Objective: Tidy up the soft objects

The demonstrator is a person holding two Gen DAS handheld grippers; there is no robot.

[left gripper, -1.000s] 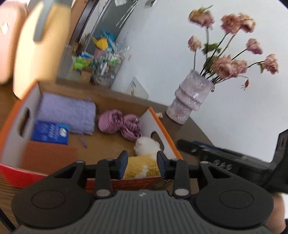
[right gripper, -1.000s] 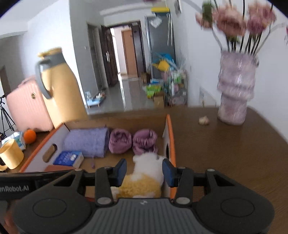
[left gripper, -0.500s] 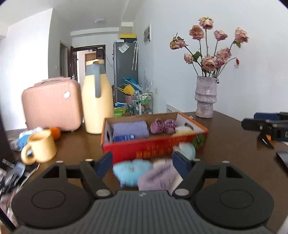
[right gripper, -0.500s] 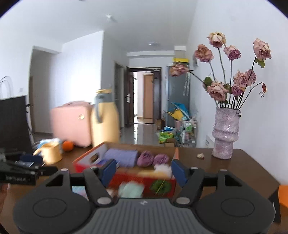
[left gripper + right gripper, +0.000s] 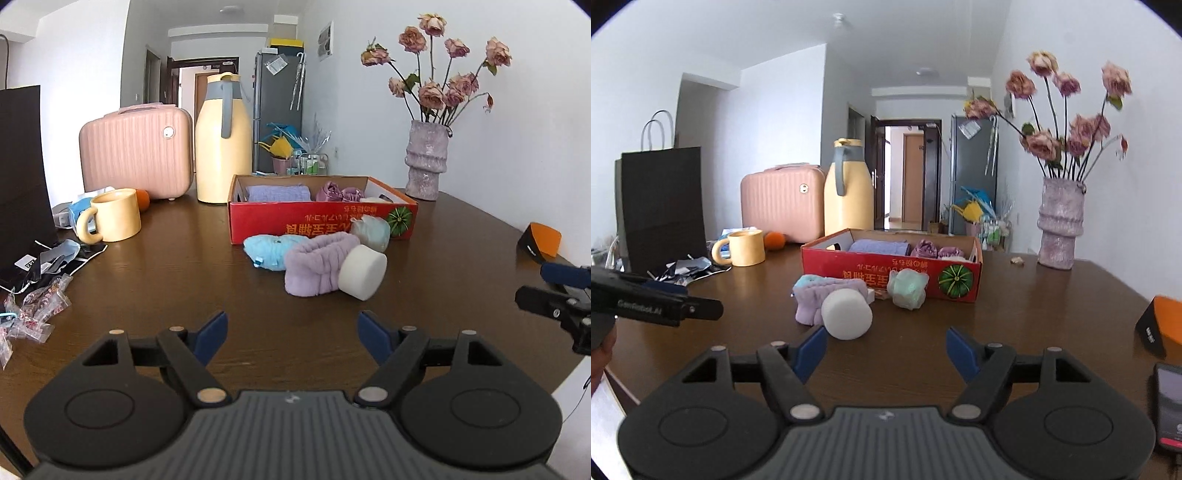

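A red cardboard box (image 5: 321, 221) holds a lavender towel (image 5: 277, 192), purple rolled cloths (image 5: 334, 192) and a pale plush (image 5: 376, 200) at its right end. In front of the box lie a light blue fuzzy piece (image 5: 267, 251), a lavender fuzzy band (image 5: 317, 266), a white round sponge (image 5: 364, 271) and a pale green bundle (image 5: 371, 230). My left gripper (image 5: 291, 325) stands open over bare table, short of the band. My right gripper (image 5: 886, 338) has its jaws opening with nothing between them, just right of the sponge (image 5: 846, 314).
A yellow mug (image 5: 114, 216), a yellow jug (image 5: 223, 142) and a pink case (image 5: 136, 147) stand at the left and back. The vase of dried roses (image 5: 424, 162) is at the back right. Plastic packets (image 5: 33, 310) lie left; a phone (image 5: 1169, 406) lies right.
Both grippers have drawn back from the box to the near side of the table and their jaws have widened. The yellow-white plush that was between them stays in the box.
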